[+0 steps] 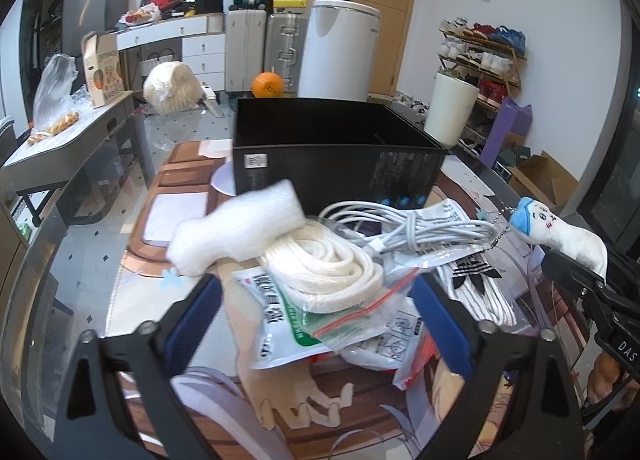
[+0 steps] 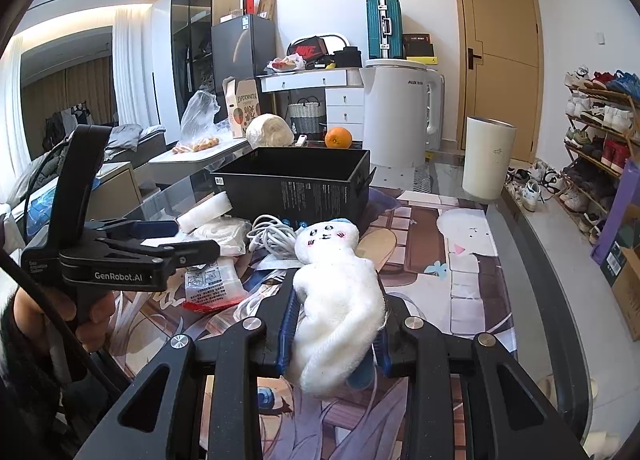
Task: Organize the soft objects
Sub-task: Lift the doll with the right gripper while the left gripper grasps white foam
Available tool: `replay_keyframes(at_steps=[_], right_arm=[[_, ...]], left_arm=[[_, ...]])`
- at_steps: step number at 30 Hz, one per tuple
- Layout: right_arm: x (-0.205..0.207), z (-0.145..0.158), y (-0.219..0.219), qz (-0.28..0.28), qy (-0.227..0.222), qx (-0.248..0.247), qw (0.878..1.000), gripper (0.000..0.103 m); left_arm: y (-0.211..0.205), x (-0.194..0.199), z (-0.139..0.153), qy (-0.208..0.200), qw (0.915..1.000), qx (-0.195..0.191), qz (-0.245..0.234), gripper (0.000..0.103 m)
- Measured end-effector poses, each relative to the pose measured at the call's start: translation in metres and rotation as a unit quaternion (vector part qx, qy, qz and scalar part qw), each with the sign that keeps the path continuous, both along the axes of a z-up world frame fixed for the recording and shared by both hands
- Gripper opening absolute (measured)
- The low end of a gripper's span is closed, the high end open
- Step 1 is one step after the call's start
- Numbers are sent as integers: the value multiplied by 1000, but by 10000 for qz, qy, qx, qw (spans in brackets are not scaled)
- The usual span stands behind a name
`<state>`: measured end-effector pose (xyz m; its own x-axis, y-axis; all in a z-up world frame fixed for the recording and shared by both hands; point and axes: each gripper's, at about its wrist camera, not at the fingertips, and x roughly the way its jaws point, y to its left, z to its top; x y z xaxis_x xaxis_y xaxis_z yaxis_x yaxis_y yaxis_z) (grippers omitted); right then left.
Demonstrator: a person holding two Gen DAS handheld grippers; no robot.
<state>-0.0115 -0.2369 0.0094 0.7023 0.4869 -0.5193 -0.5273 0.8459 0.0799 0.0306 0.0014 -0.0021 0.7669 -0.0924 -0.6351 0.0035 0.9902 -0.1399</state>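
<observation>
right hand-held gripper (image 2: pixel 334 324) clamps the white plush toy (image 2: pixel 340 300) by its body, long axis along the fingers, face pointing away. left hand-held gripper (image 1: pixel 316 320) gapes empty above the rope coil (image 1: pixel 324 264).

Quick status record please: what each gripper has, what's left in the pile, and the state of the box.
right gripper: shut on the white plush toy, held clear of the pile
left gripper: open, nothing between its pads, over the pile
pile: folded white towel, coiled white rope, white cable, plastic packets, striped sock
black box: open-topped, behind the pile; no items visible in the part of its inside that shows
surface: table with printed mat
</observation>
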Motion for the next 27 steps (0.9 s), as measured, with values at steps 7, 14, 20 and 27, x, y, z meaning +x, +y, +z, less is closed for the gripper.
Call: replay_keyframes(at_steps=[7, 14, 20, 27], right_arm=[[1, -1, 0, 9, -4, -5, 10000, 32], [-1, 1, -1, -17, -32, 34, 10000, 32], [0, 2, -3, -27, -52, 53, 10000, 32], [-1, 1, -3, -19, -2, 42, 10000, 32]], left_arm=[[-11, 1, 1, 103, 9996, 65, -242, 92], [-6, -2, 9, 20, 9997, 172, -189, 92], [26, -1, 9, -2, 9997, 85, 218, 92], [51, 12, 5, 89, 9985, -37, 547, 93]])
